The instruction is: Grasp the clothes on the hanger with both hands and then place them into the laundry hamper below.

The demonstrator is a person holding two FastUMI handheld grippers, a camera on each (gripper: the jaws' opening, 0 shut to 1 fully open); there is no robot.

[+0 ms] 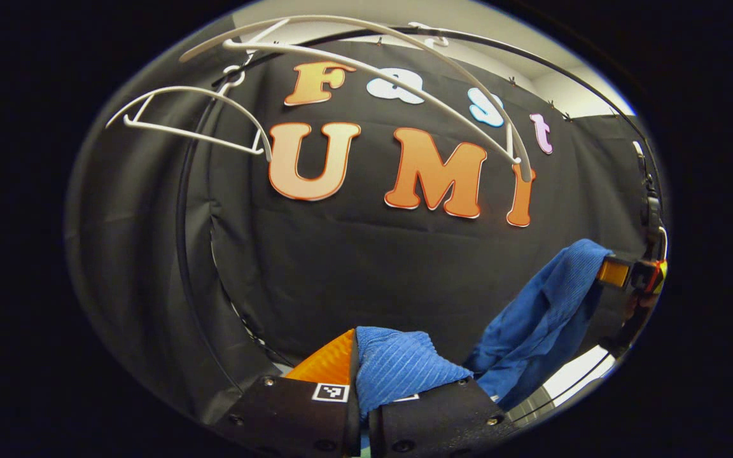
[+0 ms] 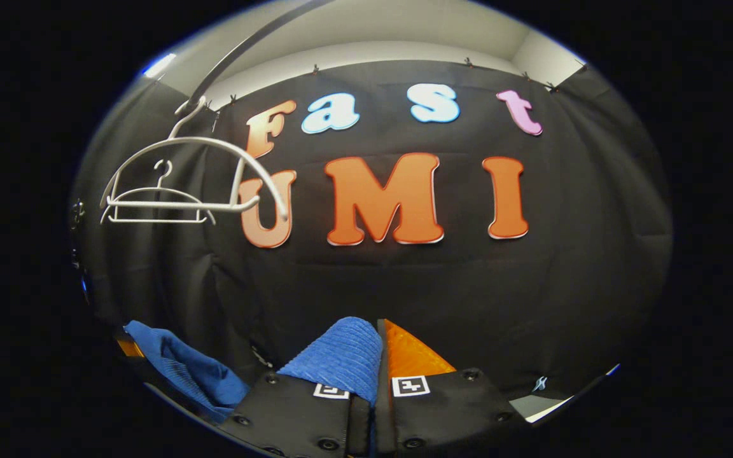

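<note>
A blue ribbed garment (image 1: 398, 369) is pinched between the fingers of my left gripper (image 1: 357, 366), which is shut on it. From there the cloth drapes right and rises to the other gripper (image 1: 627, 275), which holds its far end. In the right gripper view the same blue garment (image 2: 341, 356) is clamped in my right gripper (image 2: 378, 356), shut on it, and more of it (image 2: 182, 372) hangs at lower left. Bare white hangers (image 1: 366, 70) (image 2: 195, 184) hang from a dark rail (image 2: 245, 48) above. The garment is off the hangers.
A second white hanger (image 1: 195, 124) hangs at the upper left on the rail (image 1: 532, 63). The black cloth wall stands close behind. A pale strip of floor (image 1: 579, 375) shows at lower right, and a pale floor strip (image 2: 541, 407) lies below the right gripper.
</note>
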